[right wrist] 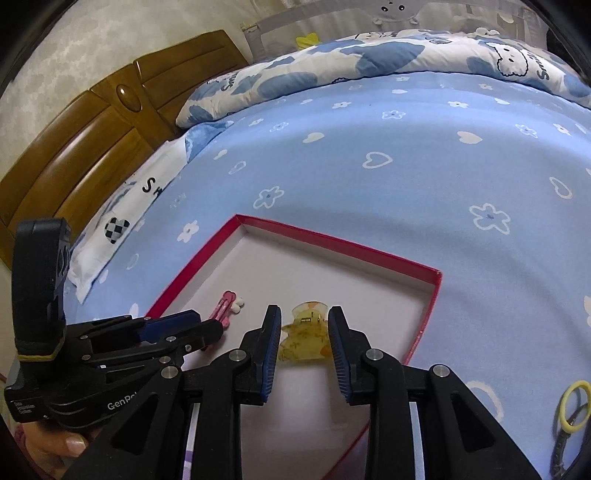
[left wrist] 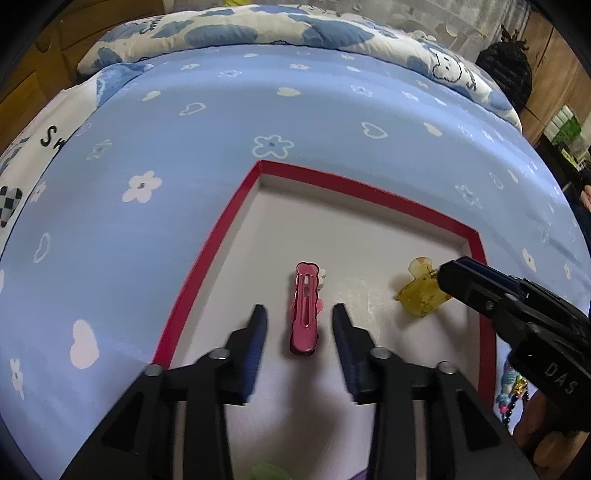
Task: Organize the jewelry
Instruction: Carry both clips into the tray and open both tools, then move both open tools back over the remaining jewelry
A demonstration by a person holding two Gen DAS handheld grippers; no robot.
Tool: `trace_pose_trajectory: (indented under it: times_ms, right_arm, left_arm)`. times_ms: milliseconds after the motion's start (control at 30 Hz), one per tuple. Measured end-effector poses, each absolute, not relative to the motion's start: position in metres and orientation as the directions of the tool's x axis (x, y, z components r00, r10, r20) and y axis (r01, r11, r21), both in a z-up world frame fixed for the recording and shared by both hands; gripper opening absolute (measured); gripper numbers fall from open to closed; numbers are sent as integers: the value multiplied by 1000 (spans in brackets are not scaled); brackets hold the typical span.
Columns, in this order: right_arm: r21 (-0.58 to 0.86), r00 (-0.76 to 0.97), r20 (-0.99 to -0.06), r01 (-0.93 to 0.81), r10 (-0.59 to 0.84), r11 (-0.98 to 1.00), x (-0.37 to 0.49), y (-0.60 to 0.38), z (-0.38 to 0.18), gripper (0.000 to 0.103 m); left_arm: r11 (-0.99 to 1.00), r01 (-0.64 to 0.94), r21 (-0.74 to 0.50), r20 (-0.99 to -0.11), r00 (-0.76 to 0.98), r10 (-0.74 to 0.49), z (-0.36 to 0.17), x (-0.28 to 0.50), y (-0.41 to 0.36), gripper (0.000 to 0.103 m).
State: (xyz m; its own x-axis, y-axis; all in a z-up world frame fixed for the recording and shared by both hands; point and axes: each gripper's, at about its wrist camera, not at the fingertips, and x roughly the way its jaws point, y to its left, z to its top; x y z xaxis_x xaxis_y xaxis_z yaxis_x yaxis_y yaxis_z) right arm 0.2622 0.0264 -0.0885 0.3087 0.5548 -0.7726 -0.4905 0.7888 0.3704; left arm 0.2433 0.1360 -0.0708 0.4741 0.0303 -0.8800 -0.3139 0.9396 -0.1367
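Observation:
A shallow red-rimmed box (left wrist: 221, 236) (right wrist: 332, 240) with a white floor lies on the blue flowered bedsheet. A pink hair clip (left wrist: 304, 310) (right wrist: 223, 308) lies flat on the box floor between the fingers of my left gripper (left wrist: 299, 314) (right wrist: 207, 325); the pads stand clear of it on both sides. A translucent yellow claw clip (left wrist: 421, 291) (right wrist: 303, 339) rests on the floor near the box's right wall. My right gripper (right wrist: 304, 312) (left wrist: 447, 273) straddles it, and narrow gaps show at the pads.
A beaded bracelet (left wrist: 511, 391) lies outside the box's right wall. A yellow hair tie (right wrist: 572, 406) and a dark band lie on the sheet at the right. A patterned quilt (left wrist: 258, 29) runs along the far side; a wooden headboard (right wrist: 74, 147) is at the left.

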Motion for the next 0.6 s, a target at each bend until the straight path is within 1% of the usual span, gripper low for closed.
trace_pose_trajectory:
  times_ms: [133,233,333,600]
  right_arm:
    - [396,324,-750,-479,577,783,257,14,-75,34]
    - [415,344,-729,-466,592,782,249,-3,-63,38]
    - [426,365,-715,-449,596,785,238,-21,-54,39]
    - [428,422,-699,-400,577,811,205,-75,-40,39]
  left_arm:
    - [935,-325,-139,-860,508,48,-56,229,135,44]
    - [924,-340,-174,-845,533,37,-46,216,136,46]
    - [915,-347,-207,-831,556,23,-38,201,132,48]
    - [911,-322,-258,-807,590,-20,-22,165,113,49]
